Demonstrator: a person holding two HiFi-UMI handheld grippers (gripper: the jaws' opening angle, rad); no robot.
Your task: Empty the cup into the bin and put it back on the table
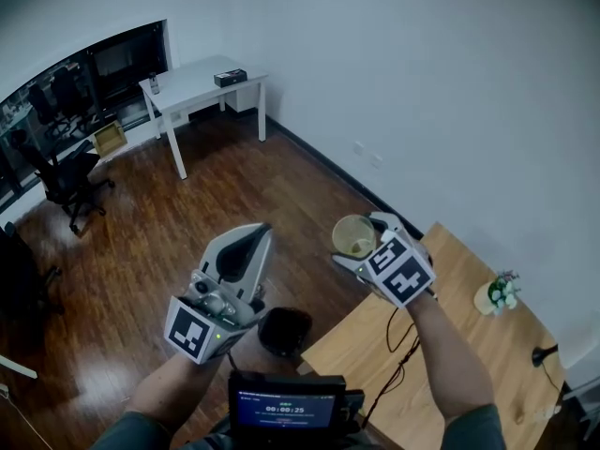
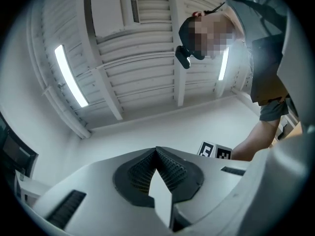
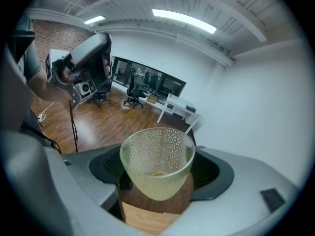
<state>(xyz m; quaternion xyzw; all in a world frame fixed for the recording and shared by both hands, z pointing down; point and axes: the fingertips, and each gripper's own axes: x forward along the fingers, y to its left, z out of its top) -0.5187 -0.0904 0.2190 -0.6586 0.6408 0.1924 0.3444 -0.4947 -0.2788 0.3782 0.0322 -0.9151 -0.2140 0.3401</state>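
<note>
The cup [image 1: 353, 236], a clear dimpled glass one, is pinched between the jaws of the right gripper [image 1: 366, 244], which are pressed against its sides. In the right gripper view the cup [image 3: 156, 161] fills the gap between the jaws of the right gripper [image 3: 157, 178], with its mouth turned toward the camera, and a little pale matter is seen at its bottom. The cup is held in the air, off the table [image 1: 450, 364] and just beyond that table's near corner, with dark wood floor [image 1: 187, 214] seen under it. The table's light edge [image 3: 147, 220] is seen directly below the jaws.

The left gripper [image 1: 251, 244] is held to the left of the right one and well apart from it. In the left gripper view the jaws of the left gripper [image 2: 156, 154] are pressed together at the tips with nothing between them, and they are pointed up at the ceiling.

A black bin [image 1: 285, 331] is seen below and between the two grippers, just beside the table's edge. To the right of the right gripper, a small potted plant [image 1: 497, 293] stands on the table near the white wall [image 1: 422, 82]. Open floor is spread ahead of and to the left of both grippers, as far as a white desk [image 1: 202, 81] far ahead.
</note>
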